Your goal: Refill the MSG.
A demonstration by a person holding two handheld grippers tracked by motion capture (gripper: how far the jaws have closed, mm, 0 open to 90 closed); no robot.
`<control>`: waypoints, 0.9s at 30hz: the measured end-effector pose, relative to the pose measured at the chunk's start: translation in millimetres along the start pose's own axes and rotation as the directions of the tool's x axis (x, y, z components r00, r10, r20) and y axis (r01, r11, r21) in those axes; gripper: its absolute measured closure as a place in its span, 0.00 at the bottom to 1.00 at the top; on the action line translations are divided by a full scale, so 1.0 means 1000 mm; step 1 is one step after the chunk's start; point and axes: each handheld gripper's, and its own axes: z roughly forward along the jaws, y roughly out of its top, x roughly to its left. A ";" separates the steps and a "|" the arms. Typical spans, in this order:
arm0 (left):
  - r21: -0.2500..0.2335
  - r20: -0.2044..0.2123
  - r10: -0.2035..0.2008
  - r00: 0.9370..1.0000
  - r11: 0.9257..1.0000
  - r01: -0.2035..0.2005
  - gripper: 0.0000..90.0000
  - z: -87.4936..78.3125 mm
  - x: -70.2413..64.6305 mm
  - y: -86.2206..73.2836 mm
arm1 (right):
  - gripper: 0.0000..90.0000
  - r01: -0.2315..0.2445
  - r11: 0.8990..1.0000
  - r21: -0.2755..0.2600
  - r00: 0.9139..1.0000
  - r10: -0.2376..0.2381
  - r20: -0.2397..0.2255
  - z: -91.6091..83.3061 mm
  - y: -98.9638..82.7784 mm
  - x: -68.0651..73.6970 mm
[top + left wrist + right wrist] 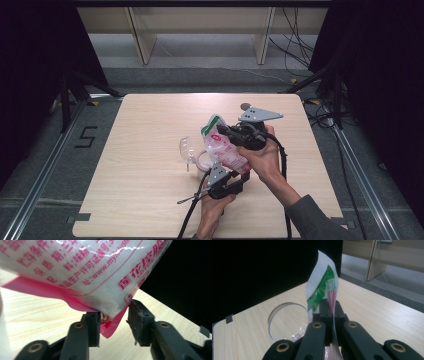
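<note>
A white and pink bag (226, 149) of white grains, with a green top and red print, hangs tilted over the table's near middle. My right gripper (223, 131) is shut on its upper edge; in the right gripper view the green and white film (322, 290) rises from between the closed jaws (331, 308). My left gripper (239, 174) is below the bag. In the left gripper view the jaws stand apart (113, 321) with the bag's pink bottom corner (110, 327) between them, not squeezed. A clear plastic cup (190, 149) lies on its side just left of the bag, and also shows as a cup (288, 321).
The light wooden table (150, 120) has bare surface to the left and at the back. Beyond its far edge stand wooden furniture legs (142, 40), and cables (295, 45) lie on the grey floor. A number mark (86, 136) is on the floor at left.
</note>
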 end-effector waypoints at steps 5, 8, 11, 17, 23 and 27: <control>0.023 -0.003 0.004 1.000 1.000 -0.004 0.62 -0.005 0.004 0.001 | 1.00 -0.064 0.997 -0.052 0.998 0.064 -0.002 -0.012 -0.007 -0.007; 0.028 -0.005 0.007 1.000 1.000 -0.007 0.62 -0.005 0.004 0.001 | 1.00 -0.093 0.993 -0.071 0.996 0.093 0.004 -0.019 -0.011 -0.010; 0.034 0.002 0.010 1.000 0.999 -0.010 0.61 -0.005 0.004 0.001 | 1.00 -0.110 0.990 -0.085 0.994 0.109 -0.009 -0.024 -0.016 -0.015; 0.037 0.001 -0.013 1.000 0.999 0.013 0.58 -0.005 0.000 0.002 | 1.00 -0.142 0.980 -0.137 0.990 0.140 -0.025 -0.033 -0.028 -0.023; 0.053 -0.004 -0.010 1.000 0.999 0.010 0.51 -0.012 0.001 0.004 | 1.00 -0.228 0.955 -0.191 0.974 0.225 -0.039 -0.043 -0.043 -0.030; 0.082 0.000 0.008 1.000 0.997 -0.008 0.48 -0.016 -0.001 0.005 | 1.00 -0.272 0.942 -0.197 0.962 0.268 -0.047 -0.048 -0.052 -0.031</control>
